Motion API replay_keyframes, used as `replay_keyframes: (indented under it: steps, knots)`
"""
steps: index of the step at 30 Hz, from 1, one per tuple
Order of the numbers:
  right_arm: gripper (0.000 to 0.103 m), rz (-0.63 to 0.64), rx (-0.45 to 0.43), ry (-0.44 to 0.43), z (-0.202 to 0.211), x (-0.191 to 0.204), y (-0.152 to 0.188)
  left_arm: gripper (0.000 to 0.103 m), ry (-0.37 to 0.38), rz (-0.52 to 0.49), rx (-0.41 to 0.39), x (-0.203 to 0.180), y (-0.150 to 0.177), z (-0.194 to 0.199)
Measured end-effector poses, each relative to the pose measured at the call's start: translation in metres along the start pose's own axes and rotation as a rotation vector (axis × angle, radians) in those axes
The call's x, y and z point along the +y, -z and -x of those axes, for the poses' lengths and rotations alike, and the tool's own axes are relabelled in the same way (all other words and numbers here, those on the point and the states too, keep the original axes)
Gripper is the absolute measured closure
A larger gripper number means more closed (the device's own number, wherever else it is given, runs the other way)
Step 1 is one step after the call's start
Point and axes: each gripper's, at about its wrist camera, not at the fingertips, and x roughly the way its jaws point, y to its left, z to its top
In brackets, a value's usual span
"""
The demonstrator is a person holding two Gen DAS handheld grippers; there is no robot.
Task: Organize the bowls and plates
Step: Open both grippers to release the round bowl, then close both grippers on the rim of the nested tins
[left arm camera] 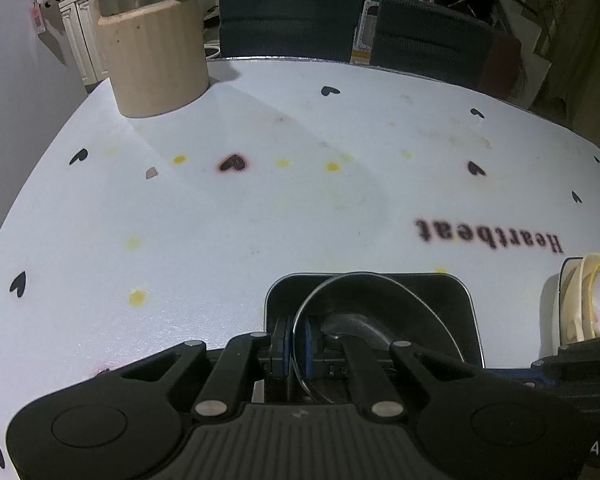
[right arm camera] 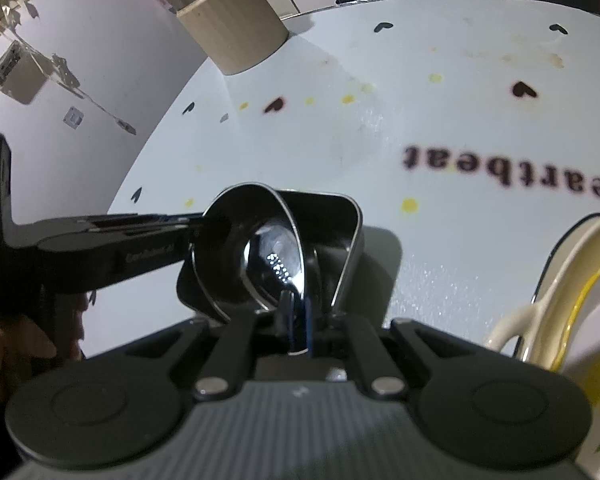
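A round steel bowl [left arm camera: 380, 312] sits tilted inside a dark square tray [left arm camera: 456, 312] on the white table. My left gripper [left arm camera: 298, 344] is shut on the bowl's near rim. In the right wrist view the same bowl [right arm camera: 256, 256] and tray [right arm camera: 336, 220] show; my right gripper [right arm camera: 298, 328] is shut on the bowl's rim at the side nearest it. The left gripper reaches in from the left there and holds the bowl's far-left rim. A stack of cream dishes with a yellow rim line [left arm camera: 584, 304] stands to the right, also in the right wrist view [right arm camera: 564, 312].
A beige ribbed cylinder holding a steel pot [left arm camera: 156, 52] stands at the table's far left corner, also in the right wrist view [right arm camera: 232, 20]. Two dark chairs [left arm camera: 292, 20] stand behind the table's far edge. A wall runs along the left side.
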Motion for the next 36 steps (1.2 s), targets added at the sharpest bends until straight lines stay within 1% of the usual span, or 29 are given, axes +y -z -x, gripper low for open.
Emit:
replay_keyframes:
  steps: [4, 6, 8, 10, 11, 12, 13, 14, 16, 19, 22, 24, 28, 32, 36]
  knots:
    - [0.094, 0.015, -0.008, 0.011, -0.002, 0.000, -0.001, 0.093, 0.000, 0.007, -0.006, 0.002, -0.002, -0.003]
    - [0.090, 0.009, -0.013, 0.007, -0.001, 0.000, -0.002, 0.091, 0.006, 0.016, -0.008, 0.004, -0.003, -0.003]
    - [0.088, -0.013, -0.018, 0.003, 0.001, -0.003, -0.003, 0.084, 0.010, 0.022, -0.018, 0.005, -0.003, -0.001]
    - [0.084, -0.039, -0.026, -0.014, 0.006, -0.007, -0.005, 0.080, 0.026, 0.030, -0.034, 0.006, -0.004, 0.003]
    - [0.080, -0.051, -0.030, -0.021, 0.009, -0.008, -0.005, 0.078, 0.033, 0.034, -0.042, 0.007, -0.005, 0.005]
    - [0.074, -0.060, -0.035, -0.025, 0.013, -0.010, -0.006, 0.077, 0.039, 0.036, -0.049, 0.007, -0.005, 0.007]
    - [0.072, -0.065, -0.043, -0.030, 0.016, -0.010, -0.006, 0.076, 0.043, 0.038, -0.057, 0.008, -0.006, 0.009]
    - [0.070, -0.071, -0.055, -0.034, 0.020, -0.012, -0.007, 0.073, 0.044, 0.041, -0.068, 0.009, -0.006, 0.012]
    - [0.070, -0.085, -0.076, -0.031, 0.026, -0.016, -0.007, 0.066, 0.037, 0.048, -0.091, 0.011, -0.006, 0.018]
    - [0.070, -0.110, -0.083, -0.002, 0.025, -0.024, -0.008, 0.066, 0.049, 0.073, -0.108, 0.019, -0.005, 0.024]
    - [0.071, -0.127, -0.058, 0.017, 0.014, -0.028, -0.006, 0.066, 0.031, 0.076, -0.091, 0.026, -0.002, 0.024]
    - [0.077, -0.118, -0.054, 0.027, 0.009, -0.027, -0.005, 0.066, 0.027, 0.075, -0.077, 0.029, 0.000, 0.022]
    - [0.078, -0.101, -0.046, 0.038, 0.003, -0.023, -0.004, 0.067, 0.024, 0.061, -0.040, 0.036, 0.006, 0.019]
    - [0.087, -0.091, -0.032, 0.044, -0.003, -0.022, -0.003, 0.068, 0.034, 0.049, -0.015, 0.040, 0.010, 0.016]
    - [0.089, -0.084, -0.028, 0.053, -0.008, -0.017, 0.000, 0.069, 0.054, 0.037, -0.003, 0.040, 0.012, 0.014]
